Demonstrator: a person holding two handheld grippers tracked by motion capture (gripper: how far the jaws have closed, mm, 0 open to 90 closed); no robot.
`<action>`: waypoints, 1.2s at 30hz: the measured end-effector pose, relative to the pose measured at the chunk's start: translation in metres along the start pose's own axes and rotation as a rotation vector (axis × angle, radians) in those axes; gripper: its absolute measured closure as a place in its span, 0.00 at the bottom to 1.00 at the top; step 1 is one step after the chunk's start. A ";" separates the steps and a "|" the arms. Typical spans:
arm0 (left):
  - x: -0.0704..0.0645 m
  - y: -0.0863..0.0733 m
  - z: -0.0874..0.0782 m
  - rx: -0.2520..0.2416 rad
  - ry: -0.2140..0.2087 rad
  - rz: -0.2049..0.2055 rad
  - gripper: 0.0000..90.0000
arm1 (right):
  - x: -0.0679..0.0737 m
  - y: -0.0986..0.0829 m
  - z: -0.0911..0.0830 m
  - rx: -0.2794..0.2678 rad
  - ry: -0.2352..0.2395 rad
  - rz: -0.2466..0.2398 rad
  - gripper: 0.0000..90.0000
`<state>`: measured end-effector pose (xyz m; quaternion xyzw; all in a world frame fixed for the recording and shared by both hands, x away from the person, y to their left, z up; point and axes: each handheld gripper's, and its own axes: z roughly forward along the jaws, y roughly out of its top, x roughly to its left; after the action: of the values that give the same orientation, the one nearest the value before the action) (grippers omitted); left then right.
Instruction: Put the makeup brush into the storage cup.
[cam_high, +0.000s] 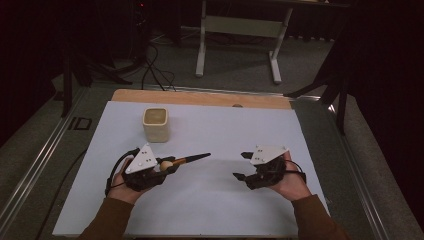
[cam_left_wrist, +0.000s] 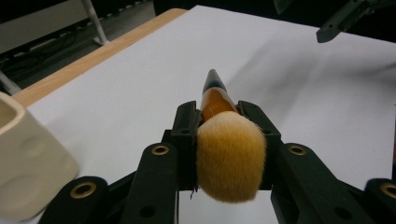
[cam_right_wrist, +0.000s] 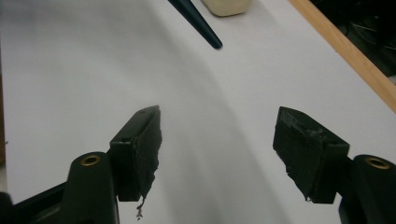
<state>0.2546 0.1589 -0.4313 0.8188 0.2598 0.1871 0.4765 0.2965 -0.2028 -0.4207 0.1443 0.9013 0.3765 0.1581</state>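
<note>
A makeup brush (cam_high: 185, 160) with a pale fluffy head (cam_left_wrist: 229, 156), an orange ferrule and a dark pointed handle is held just above the white mat. My left gripper (cam_high: 169, 165) is shut on it right behind the bristles, its handle pointing right toward my other hand. A cream square cup (cam_high: 156, 124) stands upright behind the left gripper, and its side (cam_left_wrist: 28, 163) is close by in the left gripper view. My right gripper (cam_high: 242, 165) is open over the mat on the right, nothing between its fingers (cam_right_wrist: 140, 149). The brush handle tip (cam_right_wrist: 196, 23) lies ahead of it.
The white mat (cam_high: 215, 130) covers a wooden tabletop whose bare edge (cam_high: 200, 97) runs along the back. Beyond it are cables on the floor and a white table frame (cam_high: 240, 30). Dark stands flank the table.
</note>
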 end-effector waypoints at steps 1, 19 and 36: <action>0.000 0.000 0.000 0.000 0.000 0.000 0.78 | 0.000 -0.003 -0.001 -0.009 -0.010 0.009 0.35; 0.019 -0.003 -0.014 -0.041 0.060 -0.039 0.78 | 0.009 -0.071 -0.002 -0.084 -0.137 0.202 0.18; 0.033 0.000 -0.028 -0.058 0.097 -0.059 0.78 | 0.015 -0.099 -0.014 -0.097 -0.207 0.296 0.16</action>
<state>0.2653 0.1984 -0.4159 0.7867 0.3011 0.2199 0.4921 0.2637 -0.2726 -0.4861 0.3056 0.8299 0.4218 0.1998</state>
